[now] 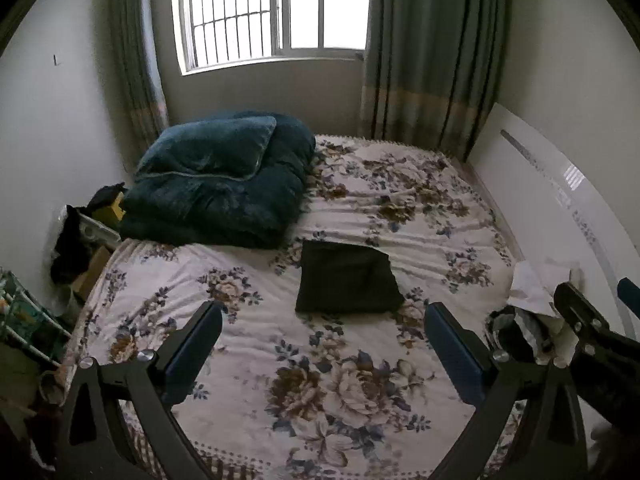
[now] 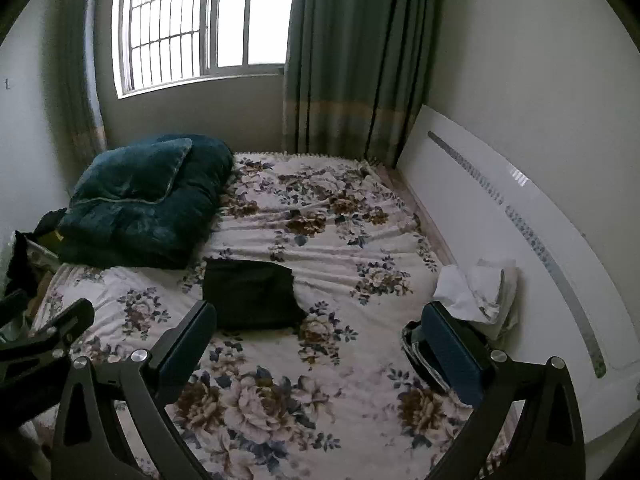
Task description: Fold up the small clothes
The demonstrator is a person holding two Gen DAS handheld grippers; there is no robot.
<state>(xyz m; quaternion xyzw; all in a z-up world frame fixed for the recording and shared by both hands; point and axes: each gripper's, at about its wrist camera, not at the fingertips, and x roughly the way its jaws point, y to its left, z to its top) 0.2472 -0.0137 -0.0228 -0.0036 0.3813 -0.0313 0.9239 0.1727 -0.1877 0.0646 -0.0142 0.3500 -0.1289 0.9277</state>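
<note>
Dark cloth [image 1: 348,280], already folded into a flat, roughly square bundle, lies near the middle of a bed [image 1: 256,344] covered in a pale sheet printed with brown and blue flowers. Nothing touches the cloth. The left gripper [image 1: 324,340] hovers above the near part of the bed with its two fingers spread wide and holding nothing; from its own camera the cloth sits just beyond and between the fingertips. The right gripper [image 2: 316,340] hangs beside it, fingers likewise spread wide and holding nothing, with the cloth [image 2: 252,294] ahead of its left finger. Each gripper shows at the edge of the other's view. A folded teal blanket [image 1: 218,180] is piled at the far left corner of the bed, well apart from the cloth. On the right side, against a white headboard [image 2: 520,220], a heap of white fabric [image 2: 476,292] rests beside a black-and-white bundle [image 2: 416,348] that the right gripper's finger partly hides. Behind the bed, a barred window [image 1: 272,12] glows bright between green curtains [image 1: 432,48]. Clutter [image 1: 80,240] stands on the floor left of the bed, too dim to identify.
</note>
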